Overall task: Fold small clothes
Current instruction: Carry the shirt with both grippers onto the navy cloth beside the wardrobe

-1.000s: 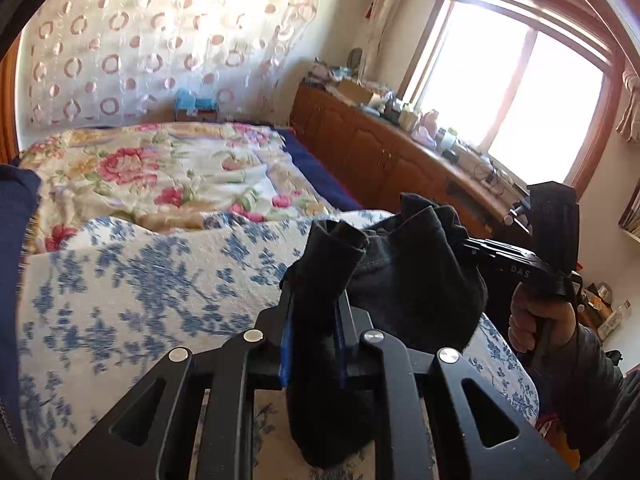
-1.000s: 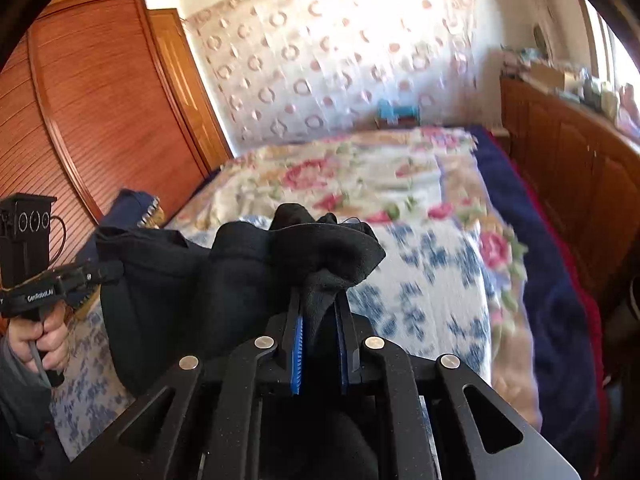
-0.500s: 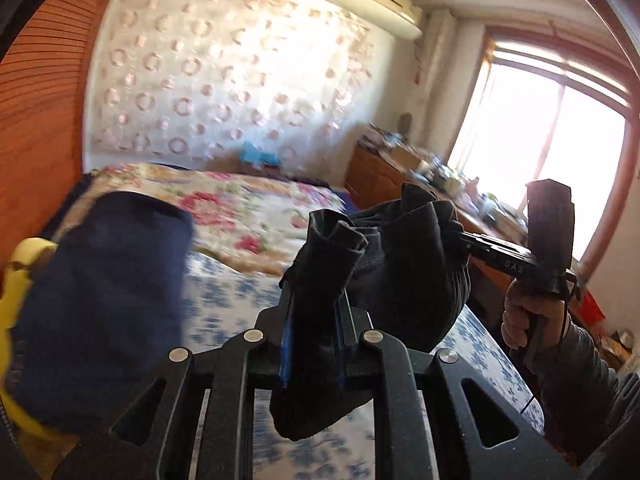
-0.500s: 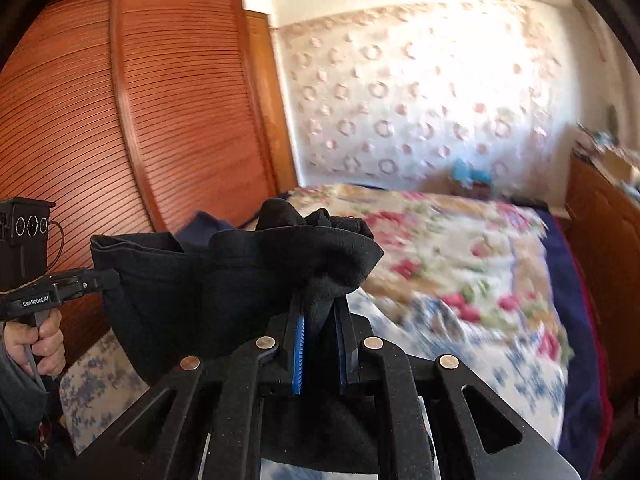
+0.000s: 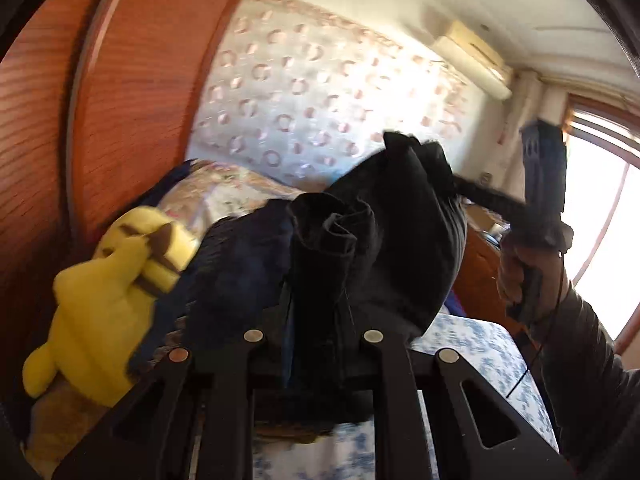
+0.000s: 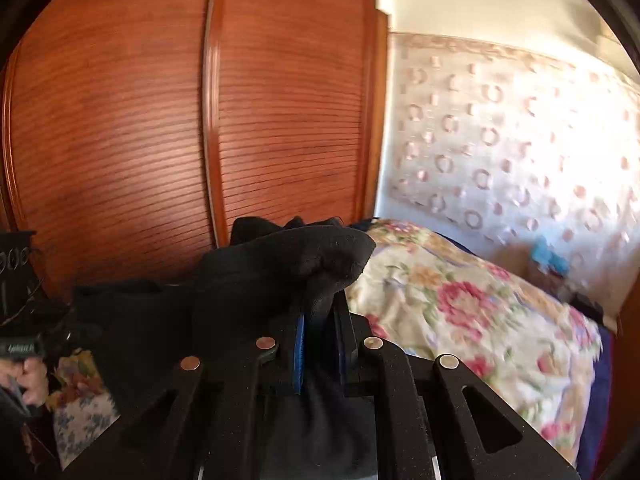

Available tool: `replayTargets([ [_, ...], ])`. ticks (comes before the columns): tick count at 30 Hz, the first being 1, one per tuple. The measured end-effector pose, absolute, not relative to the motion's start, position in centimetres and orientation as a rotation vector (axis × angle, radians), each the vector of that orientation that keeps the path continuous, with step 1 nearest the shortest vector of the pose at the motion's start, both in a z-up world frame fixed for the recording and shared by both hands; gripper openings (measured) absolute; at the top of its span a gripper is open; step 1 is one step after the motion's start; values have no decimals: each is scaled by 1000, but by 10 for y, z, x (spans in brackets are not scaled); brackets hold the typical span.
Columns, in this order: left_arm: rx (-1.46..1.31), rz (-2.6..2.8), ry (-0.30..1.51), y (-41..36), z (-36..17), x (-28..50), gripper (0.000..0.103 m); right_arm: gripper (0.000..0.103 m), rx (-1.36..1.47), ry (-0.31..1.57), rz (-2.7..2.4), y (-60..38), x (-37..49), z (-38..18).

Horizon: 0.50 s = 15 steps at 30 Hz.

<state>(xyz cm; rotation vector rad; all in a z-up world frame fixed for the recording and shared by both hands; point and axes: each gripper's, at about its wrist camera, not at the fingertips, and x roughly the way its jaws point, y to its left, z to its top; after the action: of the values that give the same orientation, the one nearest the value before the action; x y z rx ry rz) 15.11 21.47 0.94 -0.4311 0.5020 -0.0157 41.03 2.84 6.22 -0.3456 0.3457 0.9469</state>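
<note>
From left to right in the left wrist view: a yellow plush toy (image 5: 108, 300) beside a dark blue cushion (image 5: 236, 268), then the left gripper (image 5: 316, 320) clamped on one bunched end of a black garment (image 5: 400, 240). The garment hangs in the air above the blue floral bedsheet (image 5: 480, 352), its long axis stretched sideways to the right gripper (image 6: 320, 320), which is clamped on the other bunched end. A hand (image 5: 520, 276) grips that handle at far right. A wooden wardrobe (image 6: 160, 120) stands behind
</note>
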Motion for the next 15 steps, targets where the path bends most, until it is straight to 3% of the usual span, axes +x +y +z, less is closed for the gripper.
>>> replayTargets([
  [6,-457,58,548,239,-23,157,17,12,-503,368,970,123,449,32],
  [12,-418,110,600,242,-34,156,21,14,-484,434,927,170,493,29],
  [14,-393,135,584,240,-28,152,34,42,-444,447,900,171,505,35],
  [15,-382,143,565,241,-24,149,39,50,-430,440,895,176,498,39],
])
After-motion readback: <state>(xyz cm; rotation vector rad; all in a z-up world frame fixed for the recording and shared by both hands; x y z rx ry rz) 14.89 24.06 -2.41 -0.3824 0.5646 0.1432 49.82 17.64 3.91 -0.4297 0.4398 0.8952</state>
